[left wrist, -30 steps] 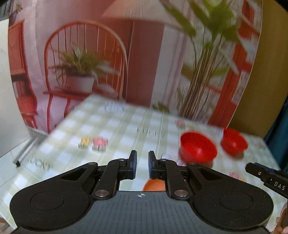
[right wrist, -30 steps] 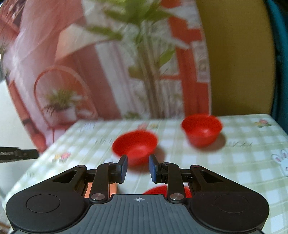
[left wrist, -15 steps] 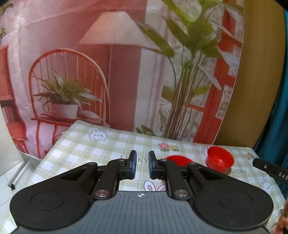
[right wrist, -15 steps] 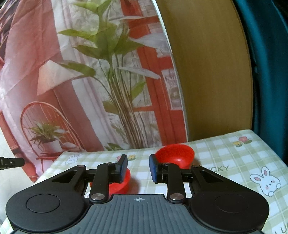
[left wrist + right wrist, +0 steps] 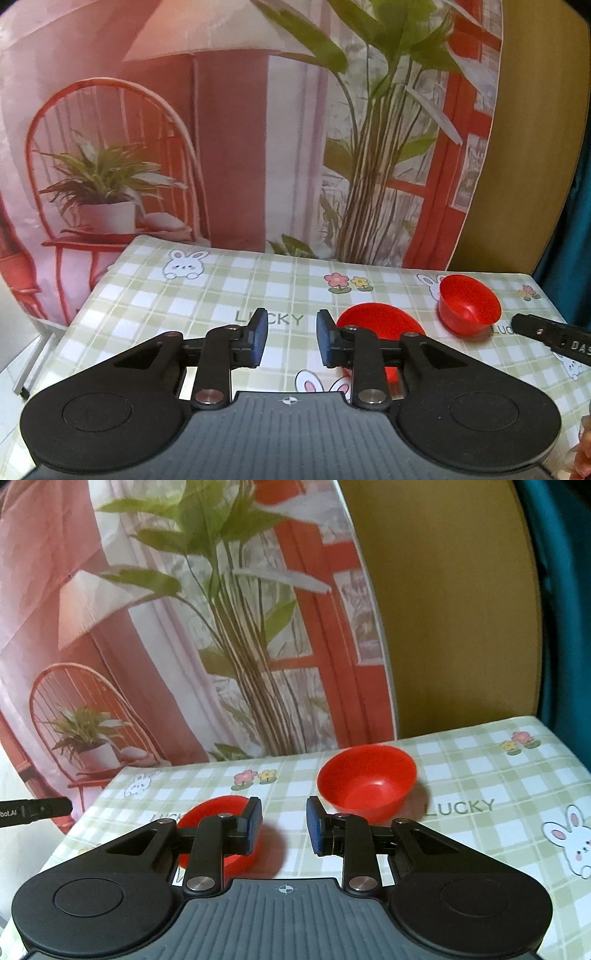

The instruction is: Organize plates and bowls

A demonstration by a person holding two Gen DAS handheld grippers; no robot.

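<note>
Two red bowls stand on a green checked tablecloth. In the left wrist view the near bowl (image 5: 380, 323) sits just behind my right finger and the far bowl (image 5: 469, 304) is further right. My left gripper (image 5: 290, 341) is open and empty above the cloth. In the right wrist view the near bowl (image 5: 218, 810) is partly hidden behind the left finger and the far bowl (image 5: 367, 782) is just beyond the right finger. My right gripper (image 5: 282, 825) is open and empty, apart from both bowls. No plate shows now.
A printed backdrop (image 5: 221, 129) with a chair and plants hangs behind the table. A wooden panel (image 5: 454, 609) and a teal curtain (image 5: 561, 590) stand at the right. The table's left edge (image 5: 96, 288) drops off. The other gripper's tip (image 5: 546, 330) shows at the right.
Both grippers have lifted and pulled back, so the bowls look farther away. The orange and red items under the fingers a second ago are out of view. Both jaws have opened a little wider.
</note>
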